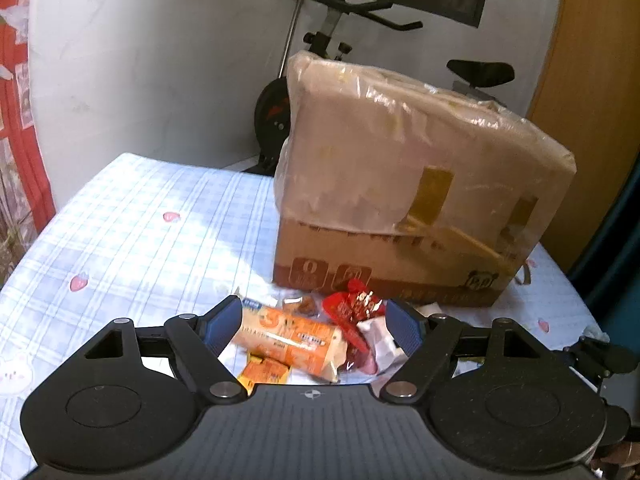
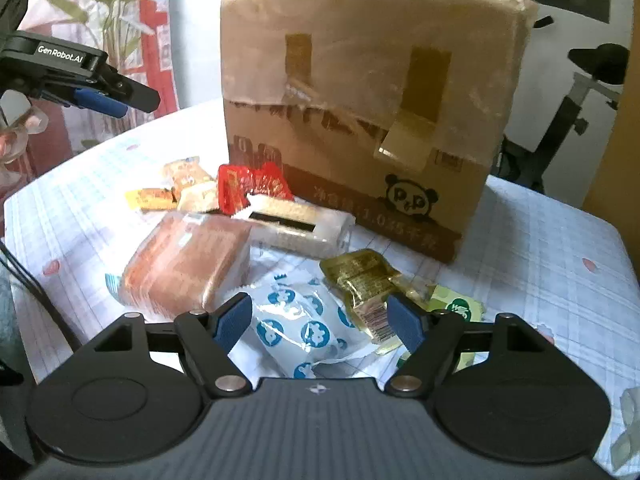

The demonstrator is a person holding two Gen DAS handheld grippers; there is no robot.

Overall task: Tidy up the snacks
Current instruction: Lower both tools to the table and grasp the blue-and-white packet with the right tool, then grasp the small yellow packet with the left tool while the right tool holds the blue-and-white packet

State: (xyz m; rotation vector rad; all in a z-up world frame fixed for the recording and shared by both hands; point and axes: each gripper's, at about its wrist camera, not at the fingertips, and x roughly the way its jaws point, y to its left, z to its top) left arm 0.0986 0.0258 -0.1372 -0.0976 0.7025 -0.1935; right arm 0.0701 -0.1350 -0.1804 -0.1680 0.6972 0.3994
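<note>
Between the right gripper's (image 2: 320, 320) spread jaws lies a blue-flowered white packet (image 2: 304, 320), an olive pouch (image 2: 360, 276) just beside it. The left gripper (image 1: 314, 322), jaws also spread, hovers over an orange snack pack (image 1: 292, 338) and red wrapper (image 1: 352, 306). Behind stands a plastic-wrapped cardboard box (image 2: 360, 112) on the checked counter (image 1: 132, 220); an exercise bike (image 1: 320, 40) stands beyond.

Both views are fisheye, so straight lines bend strongly near the edges and the corners go dark. Bright daylight falls on the checked tablecloth (image 1: 132, 220) in pale washed-out bands. The plastic film over the cardboard box (image 2: 360, 92) gives soft glare and hides the print below it. In the right wrist view the brown snack pack (image 2: 184, 260) looks blurred and the far background is hazy.
</note>
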